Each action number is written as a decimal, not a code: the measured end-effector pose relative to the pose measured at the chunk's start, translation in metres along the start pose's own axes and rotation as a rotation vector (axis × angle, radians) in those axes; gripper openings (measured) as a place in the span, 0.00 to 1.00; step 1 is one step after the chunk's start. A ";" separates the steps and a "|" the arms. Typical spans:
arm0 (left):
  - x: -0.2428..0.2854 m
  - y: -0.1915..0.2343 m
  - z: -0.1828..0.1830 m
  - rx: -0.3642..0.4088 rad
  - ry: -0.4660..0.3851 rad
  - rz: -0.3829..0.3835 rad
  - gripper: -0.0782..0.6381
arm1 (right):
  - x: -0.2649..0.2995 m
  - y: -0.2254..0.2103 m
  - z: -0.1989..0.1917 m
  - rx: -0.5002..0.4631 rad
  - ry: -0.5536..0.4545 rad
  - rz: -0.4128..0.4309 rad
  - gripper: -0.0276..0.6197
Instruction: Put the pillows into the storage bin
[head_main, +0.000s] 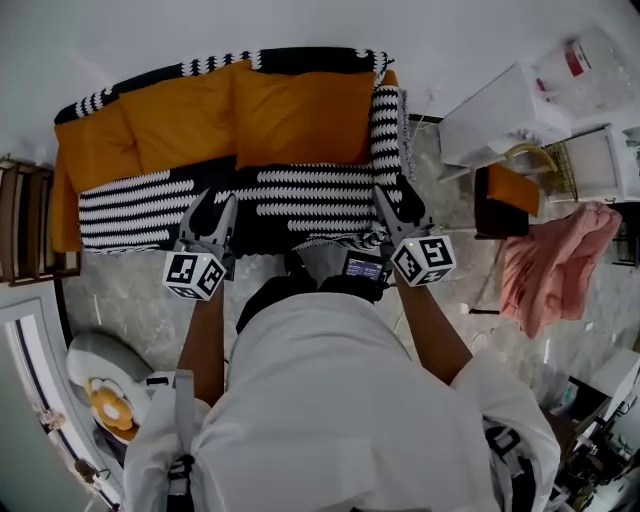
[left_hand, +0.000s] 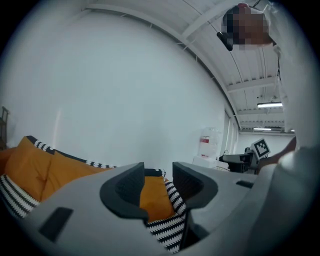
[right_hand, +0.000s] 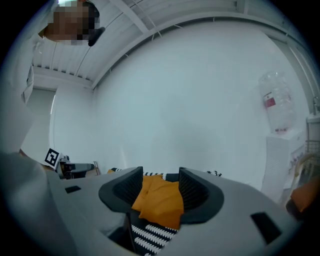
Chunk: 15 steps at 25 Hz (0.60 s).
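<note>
Near sofa (head_main: 150, 200) front edge, holding left gripper (head_main: 214, 208) and right gripper (head_main: 397, 200) level, jaws spread, pinching nothing; facing orange pillows (head_main: 300, 115).

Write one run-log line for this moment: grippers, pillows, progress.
left gripper: open, empty | right gripper: open, empty | orange pillows: on sofa | progress: none grasped yet

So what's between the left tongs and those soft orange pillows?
Just a stretch of black-and-white striped sofa cover, and the head view shows it.
</note>
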<state>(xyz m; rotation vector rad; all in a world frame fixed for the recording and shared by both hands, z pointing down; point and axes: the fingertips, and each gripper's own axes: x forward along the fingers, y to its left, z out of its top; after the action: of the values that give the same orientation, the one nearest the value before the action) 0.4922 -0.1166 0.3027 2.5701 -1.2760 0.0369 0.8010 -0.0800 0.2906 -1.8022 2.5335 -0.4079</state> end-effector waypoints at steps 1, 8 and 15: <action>0.008 0.007 -0.001 -0.003 0.007 0.000 0.35 | 0.010 -0.003 -0.001 0.002 0.009 0.000 0.40; 0.061 0.049 -0.027 -0.031 0.124 0.058 0.37 | 0.058 -0.060 -0.017 0.086 0.045 -0.075 0.41; 0.112 0.083 -0.054 -0.061 0.187 0.068 0.39 | 0.122 -0.112 -0.053 0.121 0.119 -0.084 0.41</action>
<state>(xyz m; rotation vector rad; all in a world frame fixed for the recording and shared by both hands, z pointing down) 0.5008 -0.2375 0.3897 2.4069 -1.2730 0.2418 0.8552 -0.2168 0.3831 -1.8980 2.4524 -0.6742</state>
